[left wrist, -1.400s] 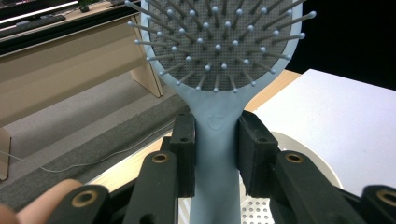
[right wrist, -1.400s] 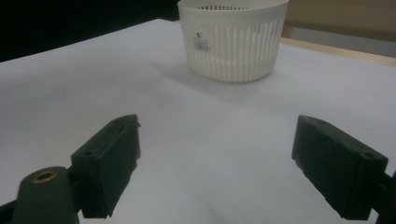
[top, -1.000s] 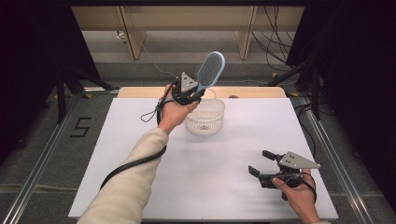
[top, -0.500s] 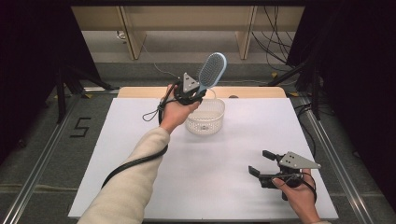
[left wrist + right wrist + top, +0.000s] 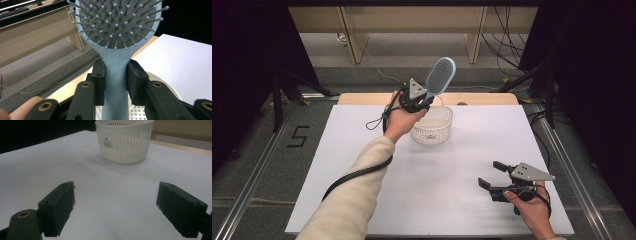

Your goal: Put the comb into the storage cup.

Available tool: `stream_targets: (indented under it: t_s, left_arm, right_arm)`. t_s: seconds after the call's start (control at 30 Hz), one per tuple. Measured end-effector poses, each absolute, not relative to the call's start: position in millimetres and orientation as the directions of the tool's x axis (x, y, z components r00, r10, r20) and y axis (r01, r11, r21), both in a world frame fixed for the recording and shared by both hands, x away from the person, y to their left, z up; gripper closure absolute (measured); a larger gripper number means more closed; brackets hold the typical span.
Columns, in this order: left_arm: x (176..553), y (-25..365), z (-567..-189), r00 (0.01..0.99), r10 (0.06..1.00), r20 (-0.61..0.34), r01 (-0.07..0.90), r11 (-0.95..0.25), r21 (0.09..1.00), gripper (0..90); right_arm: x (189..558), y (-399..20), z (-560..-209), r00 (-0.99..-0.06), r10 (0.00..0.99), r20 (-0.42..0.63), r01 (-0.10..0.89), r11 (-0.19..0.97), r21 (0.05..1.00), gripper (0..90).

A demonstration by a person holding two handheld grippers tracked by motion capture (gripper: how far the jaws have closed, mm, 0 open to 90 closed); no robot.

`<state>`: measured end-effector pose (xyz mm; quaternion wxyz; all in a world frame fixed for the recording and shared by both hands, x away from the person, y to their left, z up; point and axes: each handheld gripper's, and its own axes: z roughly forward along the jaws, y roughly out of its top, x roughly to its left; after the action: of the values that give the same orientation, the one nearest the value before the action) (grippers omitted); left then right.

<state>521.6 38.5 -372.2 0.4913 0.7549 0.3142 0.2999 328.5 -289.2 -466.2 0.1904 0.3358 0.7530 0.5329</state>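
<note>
A light blue hairbrush (image 5: 440, 76) is held up in the air over the far side of the table, bristled head tilted up and to the right. My left gripper (image 5: 419, 100) is shut on its handle, just above the rim of the white slotted basket (image 5: 432, 125). In the left gripper view both pads clamp the blue handle (image 5: 115, 75) and the basket's perforated floor (image 5: 136, 112) lies below. My right gripper (image 5: 492, 175) rests near the table's front right, open and empty, pointing left toward the basket (image 5: 125, 140).
The white table top (image 5: 362, 165) is bordered by a wooden strip (image 5: 482, 98) at the far edge. A beige wooden frame (image 5: 412, 25) stands on the floor beyond. A black cable (image 5: 352, 175) trails under the left sleeve.
The hairbrush and left gripper have shifted slightly; the brush head is a little more upright. The right gripper has stayed where it was.
</note>
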Motion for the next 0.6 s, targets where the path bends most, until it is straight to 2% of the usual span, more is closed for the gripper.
stream_targets:
  t_s: [0.6]
  left_arm:
    - [523.0,38.4,-379.3,0.639,0.754,0.149,0.172,-0.33,0.928,69.9]
  right_arm:
    - [328.4,-289.1,-466.2,-0.701,0.71,0.071,0.302,0.206,0.931,15.9]
